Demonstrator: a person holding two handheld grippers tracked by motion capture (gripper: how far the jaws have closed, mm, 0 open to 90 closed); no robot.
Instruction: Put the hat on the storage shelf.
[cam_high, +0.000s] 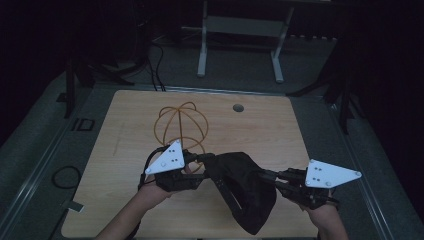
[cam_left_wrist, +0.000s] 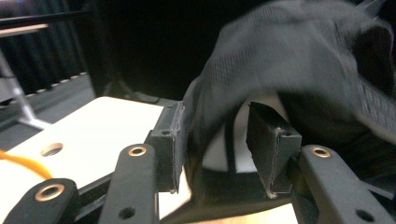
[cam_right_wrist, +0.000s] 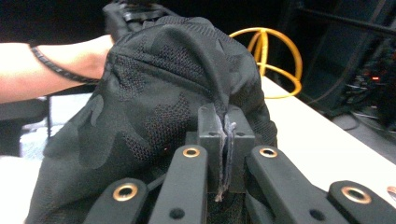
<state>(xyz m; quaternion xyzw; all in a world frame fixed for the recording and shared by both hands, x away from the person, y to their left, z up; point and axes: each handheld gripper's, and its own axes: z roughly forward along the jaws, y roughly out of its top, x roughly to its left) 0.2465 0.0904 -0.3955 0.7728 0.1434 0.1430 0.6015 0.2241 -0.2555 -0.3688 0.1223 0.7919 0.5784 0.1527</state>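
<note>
A black mesh cap (cam_high: 245, 190) hangs between my two grippers above the near middle of the wooden table (cam_high: 280, 130). My right gripper (cam_high: 262, 176) is shut on a fold of the cap (cam_right_wrist: 154, 93); its jaws (cam_right_wrist: 224, 135) pinch the cloth tight. My left gripper (cam_high: 207, 161) is at the cap's left edge. Its jaws (cam_left_wrist: 215, 140) stand apart, and the cap's cloth (cam_left_wrist: 299, 56) drapes into the gap and lies against the left pad (cam_left_wrist: 172, 144). A yellow wire dome frame (cam_high: 181, 125) stands on the table just behind the left gripper.
A round hole (cam_high: 238, 107) sits in the tabletop at the back right. White stand legs (cam_high: 240, 45) rest on the floor beyond the table. A cable loop (cam_high: 65, 176) lies on the floor at the left. The person's forearm (cam_right_wrist: 46, 65) shows behind the cap.
</note>
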